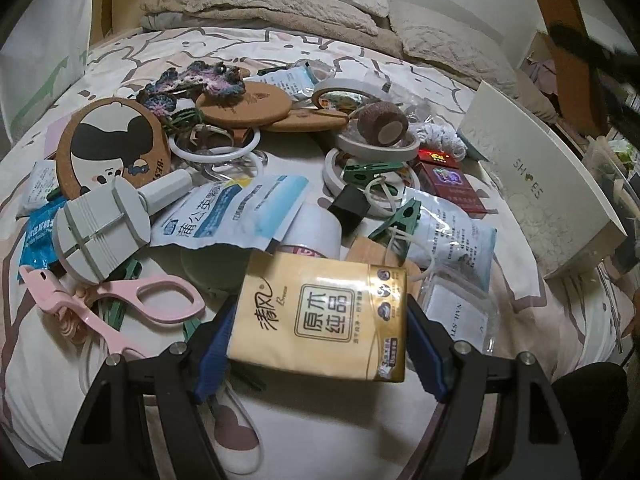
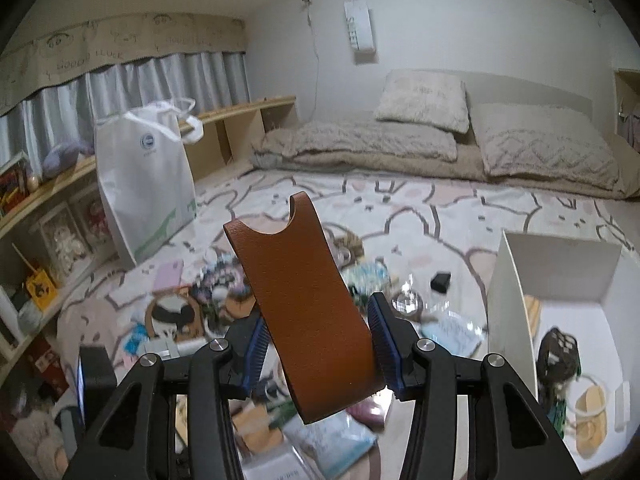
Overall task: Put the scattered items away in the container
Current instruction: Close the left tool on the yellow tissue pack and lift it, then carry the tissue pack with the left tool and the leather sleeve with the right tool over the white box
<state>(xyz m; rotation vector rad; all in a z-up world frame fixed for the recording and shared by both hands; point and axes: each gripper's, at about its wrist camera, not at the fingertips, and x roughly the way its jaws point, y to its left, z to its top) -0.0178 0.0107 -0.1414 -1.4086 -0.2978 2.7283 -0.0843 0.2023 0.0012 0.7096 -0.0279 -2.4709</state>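
Bedding printed with pale cartoon outlines fills my left wrist view, and the clutter (image 1: 256, 168) lies heaped across it. My left gripper (image 1: 320, 340) has its blue pads pressed on the two sides of a yellow tissue pack (image 1: 320, 316), which sits at the near edge of the heap. Just left of the pack I see pink scissors (image 1: 132, 304), and beyond those a grey round tool (image 1: 104, 224). Behind the pack lies a blue-and-white sachet (image 1: 236, 212); further back is a cork coaster (image 1: 112, 144) with a cartoon face. Right of the pack, past a red packet (image 1: 452, 184), a white box lid (image 1: 540, 176) marked with lettering stands on its edge.

From the right wrist camera I look over the same bed towards grey pillows (image 2: 424, 100) and a white wall. My right gripper (image 2: 320, 344) is pinching a brown leather piece (image 2: 304, 300), which rises between the jaws above the blurred heap. Right of that piece stands the open white container (image 2: 560, 264), with a few things already lying inside. Left of it, a white paper bag (image 2: 144, 176) stands on the bed.
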